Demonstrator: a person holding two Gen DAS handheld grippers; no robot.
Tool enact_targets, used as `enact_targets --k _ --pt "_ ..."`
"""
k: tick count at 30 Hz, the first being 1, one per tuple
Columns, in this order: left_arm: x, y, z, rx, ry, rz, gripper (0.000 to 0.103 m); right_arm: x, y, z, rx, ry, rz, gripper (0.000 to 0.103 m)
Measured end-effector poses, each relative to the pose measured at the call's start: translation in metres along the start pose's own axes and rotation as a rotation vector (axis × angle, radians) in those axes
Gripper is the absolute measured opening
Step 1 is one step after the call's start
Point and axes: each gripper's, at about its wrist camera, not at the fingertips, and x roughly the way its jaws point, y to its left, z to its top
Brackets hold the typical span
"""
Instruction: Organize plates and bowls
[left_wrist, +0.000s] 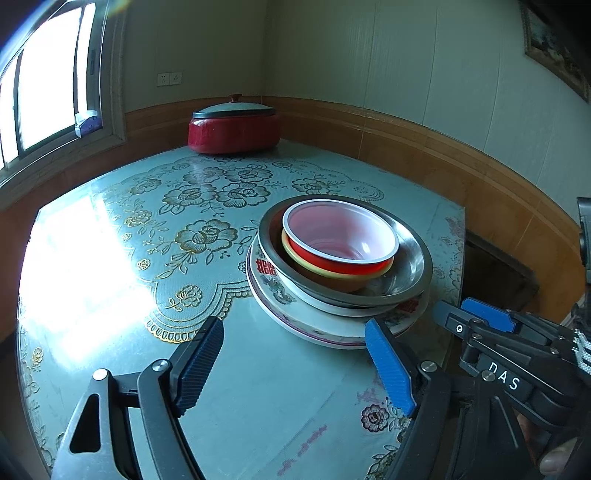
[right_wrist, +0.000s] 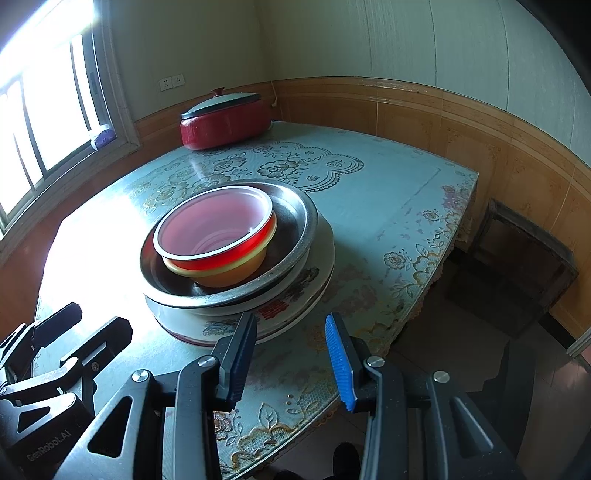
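Nearest in the left wrist view, the left gripper (left_wrist: 293, 363) has its jaws released and spread wide with nothing between them, hovering just short of the stack at about 6 o'clock. The right gripper (right_wrist: 291, 360) is likewise released and empty, its jaws apart near the stack's near edge; in the left view it comes in from 4 o'clock.

Beyond them the stack sits on the bench (left_wrist: 110, 258), toward its right edge. From the bottom up: patterned plates (left_wrist: 317, 325), a steel basin (left_wrist: 410, 273), a yellow bowl (left_wrist: 295, 253), and a red bowl (left_wrist: 343, 240) nested inside it. Everything opens upward, and being round it has no long axis to speak of; the stack's axis is vertical, with the bowls sitting slightly off-centre toward 9 o'clock in the basin.

By my judgement the task is nearly or fully done: no loose dish shows elsewhere.

Far back at 12 o'clock a red lidded pot (left_wrist: 232, 127) stands by the wall
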Motion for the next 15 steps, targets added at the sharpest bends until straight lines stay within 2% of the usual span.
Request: enact_targets --k 8,15 --pt "-0.0066 0.0028 0.0015 -0.019 -0.061 -0.019 0.079 0.0016 0.0003 0.0003 -0.002 0.003 -0.003 0.039" --pt "-0.0065 0.0038 0.0024 -0.024 -0.059 -0.025 0.079 0.0014 -0.0020 0.0019 -0.002 -0.006 -0.009 0.039"
